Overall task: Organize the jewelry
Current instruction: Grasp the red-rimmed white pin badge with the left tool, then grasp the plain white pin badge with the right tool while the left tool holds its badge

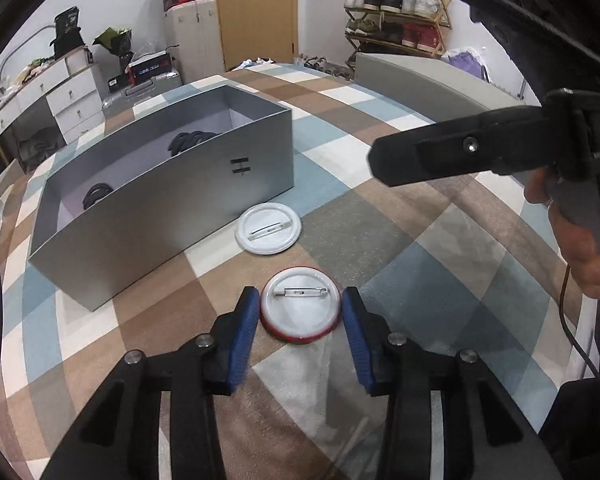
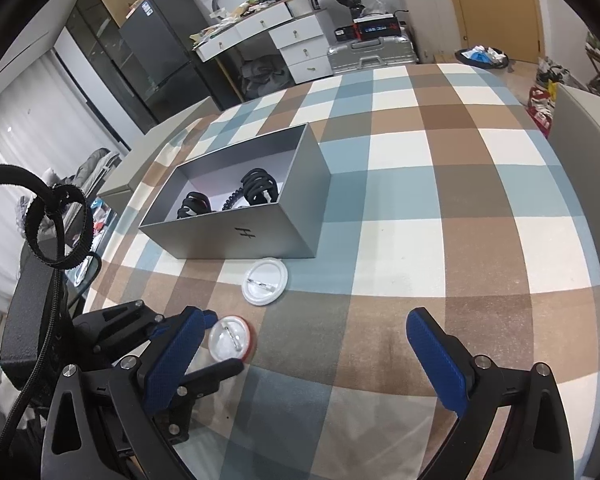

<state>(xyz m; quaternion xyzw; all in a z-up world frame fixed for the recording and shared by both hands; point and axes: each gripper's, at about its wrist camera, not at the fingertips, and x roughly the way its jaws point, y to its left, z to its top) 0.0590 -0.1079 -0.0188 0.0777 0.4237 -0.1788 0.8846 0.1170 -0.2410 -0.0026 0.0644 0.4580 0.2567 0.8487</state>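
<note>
Left gripper (image 1: 300,314) low over the tablecloth, blue ribbed pads (image 1: 246,332) straddling the red-rimmed pin badge (image 1: 299,305), jaws parted just wider than its rim and not yet clamped. Close evenly on opposite edges, probably best with the fingertips pressed to the cloth so the pads catch under the rolled rim rather than skating over it. Grip gently: thin rounded edge, likely to squirt out sideways if squeezed off-centre. Lift level, then carry to the grey box (image 1: 172,196).

Right gripper (image 2: 304,344) spread wide and empty, hovering over bare cloth to the right of the badge, well apart from it; best kept clear of the left one's path.

Badge face down, a flat disc with a glossy white back and a slim metal safety pin across it. Second badge, white-rimmed pin badge (image 1: 268,229), lying the same way just beside the box wall. Box open-topped, rectangular, matte silver-grey card with a pale lining and a small dark logo on its side; inside, black coiled pieces (image 2: 256,188), possibly hair ties or beaded strands, hard to tell. Tablecloth (image 2: 440,184) soft, checked in brown, blue and cream.
</note>
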